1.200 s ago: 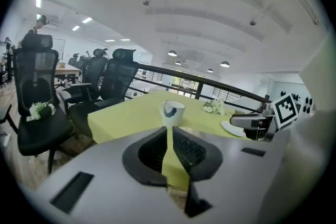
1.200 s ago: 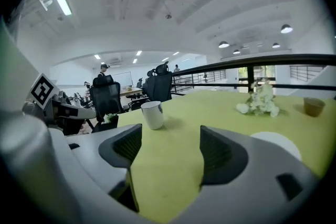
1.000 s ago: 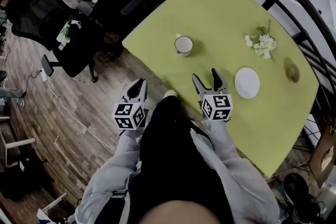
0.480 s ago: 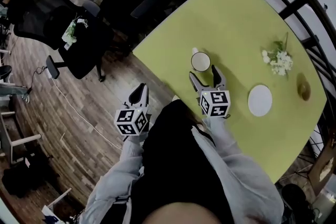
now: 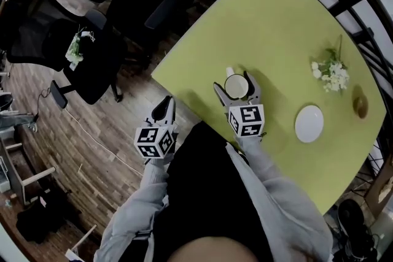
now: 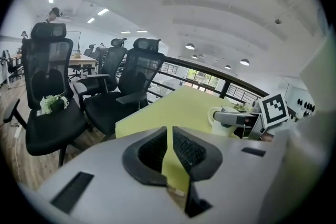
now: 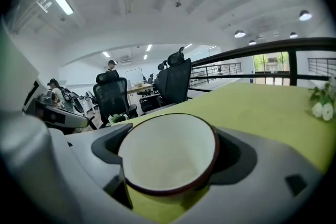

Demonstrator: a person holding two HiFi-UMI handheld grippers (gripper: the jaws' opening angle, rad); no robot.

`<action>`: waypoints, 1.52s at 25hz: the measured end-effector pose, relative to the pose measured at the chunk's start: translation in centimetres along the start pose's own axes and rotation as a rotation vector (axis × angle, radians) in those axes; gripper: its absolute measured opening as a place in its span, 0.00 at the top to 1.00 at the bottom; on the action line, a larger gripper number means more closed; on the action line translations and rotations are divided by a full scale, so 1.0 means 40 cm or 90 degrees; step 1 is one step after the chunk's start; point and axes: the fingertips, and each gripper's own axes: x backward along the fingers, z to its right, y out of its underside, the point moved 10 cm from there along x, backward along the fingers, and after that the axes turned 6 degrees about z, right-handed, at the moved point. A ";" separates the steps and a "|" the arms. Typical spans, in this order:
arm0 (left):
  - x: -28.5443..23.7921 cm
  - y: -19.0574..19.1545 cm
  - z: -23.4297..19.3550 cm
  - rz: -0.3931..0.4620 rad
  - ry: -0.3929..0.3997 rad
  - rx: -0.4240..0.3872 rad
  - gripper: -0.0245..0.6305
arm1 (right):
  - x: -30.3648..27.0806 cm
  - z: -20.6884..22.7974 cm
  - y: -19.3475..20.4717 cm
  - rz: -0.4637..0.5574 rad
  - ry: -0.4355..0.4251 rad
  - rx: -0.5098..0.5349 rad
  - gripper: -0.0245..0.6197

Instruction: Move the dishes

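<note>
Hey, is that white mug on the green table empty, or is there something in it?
Empty. The right gripper view looks straight into the mug and shows only its bare white inside, with no liquid or contents.

a yellow-green table (image 5: 288, 21) fills the right side, with dark wooden floor (image 5: 80, 150) to its left. by the table's near left edge stands a white cup with a dark rim (image 5: 236, 86), between the spread jaws of the right gripper (image 5: 233, 81), which have just been opening. the left gripper (image 5: 164, 104) hangs over the floor, jaws close together. right of the cup lies a round white saucer (image 5: 309, 123), and beyond it a bunch of white flowers (image 5: 330, 75). black office chairs (image 5: 55, 40) stand at far left
</note>
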 end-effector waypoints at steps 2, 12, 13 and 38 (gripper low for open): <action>-0.020 -0.005 -0.003 -0.005 0.008 -0.001 0.89 | -0.003 -0.001 -0.001 0.003 0.000 -0.005 0.24; -0.092 -0.028 0.021 -0.012 0.074 -0.026 0.89 | 0.012 0.001 -0.001 -0.001 0.012 -0.004 0.25; -0.101 -0.032 0.023 -0.012 0.083 -0.029 0.89 | 0.020 0.003 -0.001 0.001 0.018 -0.008 0.25; -0.316 -0.003 0.569 -0.089 0.529 -0.144 0.89 | 0.672 0.184 0.035 0.092 0.459 -0.130 0.25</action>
